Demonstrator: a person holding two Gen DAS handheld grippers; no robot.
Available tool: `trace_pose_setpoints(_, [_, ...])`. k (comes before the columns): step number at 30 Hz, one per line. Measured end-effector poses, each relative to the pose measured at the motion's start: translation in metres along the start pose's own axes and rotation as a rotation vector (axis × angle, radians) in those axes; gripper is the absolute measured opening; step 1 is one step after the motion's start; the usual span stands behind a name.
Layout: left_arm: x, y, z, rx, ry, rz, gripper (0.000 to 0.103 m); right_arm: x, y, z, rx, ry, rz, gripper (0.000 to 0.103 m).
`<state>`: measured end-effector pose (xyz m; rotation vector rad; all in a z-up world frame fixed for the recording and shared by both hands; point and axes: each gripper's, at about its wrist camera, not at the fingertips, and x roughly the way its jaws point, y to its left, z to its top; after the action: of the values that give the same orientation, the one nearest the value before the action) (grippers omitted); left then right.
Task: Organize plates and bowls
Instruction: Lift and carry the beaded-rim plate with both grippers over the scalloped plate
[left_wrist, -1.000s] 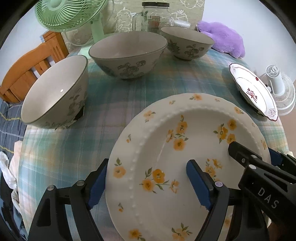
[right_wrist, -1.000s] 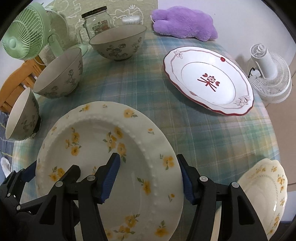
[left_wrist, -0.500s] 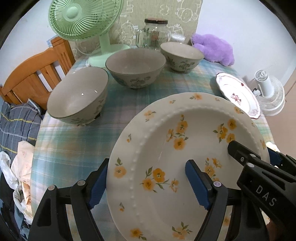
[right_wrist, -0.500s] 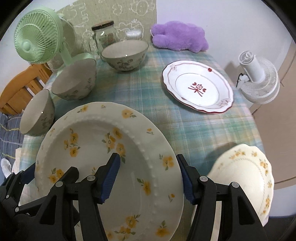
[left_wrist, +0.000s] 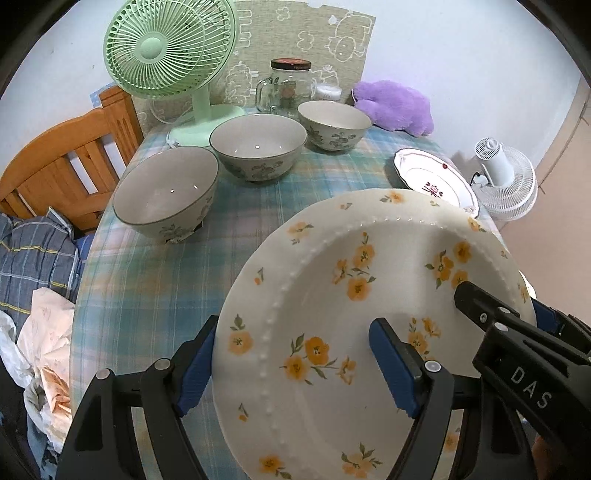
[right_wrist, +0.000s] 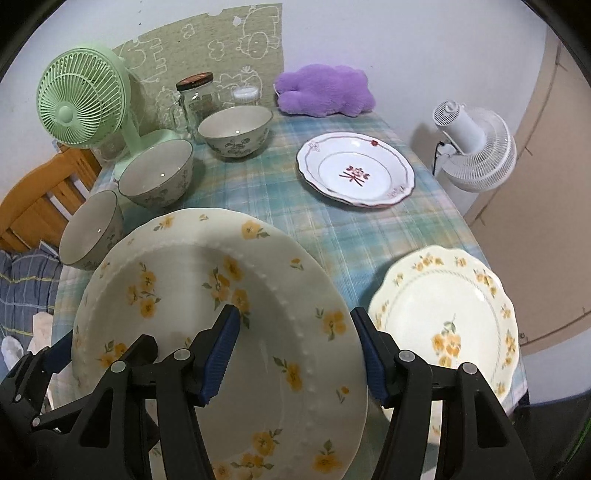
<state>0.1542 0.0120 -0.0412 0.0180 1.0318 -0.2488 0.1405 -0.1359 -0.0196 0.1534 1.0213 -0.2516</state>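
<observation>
Left hand-held gripper (left_wrist: 291, 363) and right hand-held gripper (right_wrist: 295, 354) both angle downward (jaws clamped on something's opposite rims).

Big yellow-flowered plate (left_wrist: 332, 295): glazed ceramic, glossy, a raised beaded ring inside the rim; the three grey-patterned bowls (left_wrist: 258, 147) have the same glossy glaze, as do the red-trimmed plate (right_wrist: 356, 170) and the scalloped yellow-flowered plate (right_wrist: 443, 317). Both grippers are matt black plastic with ribbed blue pads (right_wrist: 221, 350) (rubbery look, small metal pins at the joints). Tablecloth (left_wrist: 155, 280) woven plaid cloth, matt; chair (left_wrist: 62, 162) varnished wood; green fan (left_wrist: 170, 48) smooth plastic; jar (left_wrist: 290, 88) clear glass; purple cushion (right_wrist: 325, 90) fuzzy plush.
</observation>
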Motion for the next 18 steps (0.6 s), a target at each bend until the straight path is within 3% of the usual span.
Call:
trace_pose_setpoints(7, [-0.007, -0.018, -0.008, 0.024, -0.008, 0.023, 0.080, -0.008, -0.016, -0.010, 0.019, -0.009, 0.017, 0.064])
trace_pose_setpoints(18, [-0.004, -0.076, -0.016, -0.006, 0.027, 0.057, 0.080, -0.006, -0.072, -0.009, -0.011, 0.025, 0.047, 0.064])
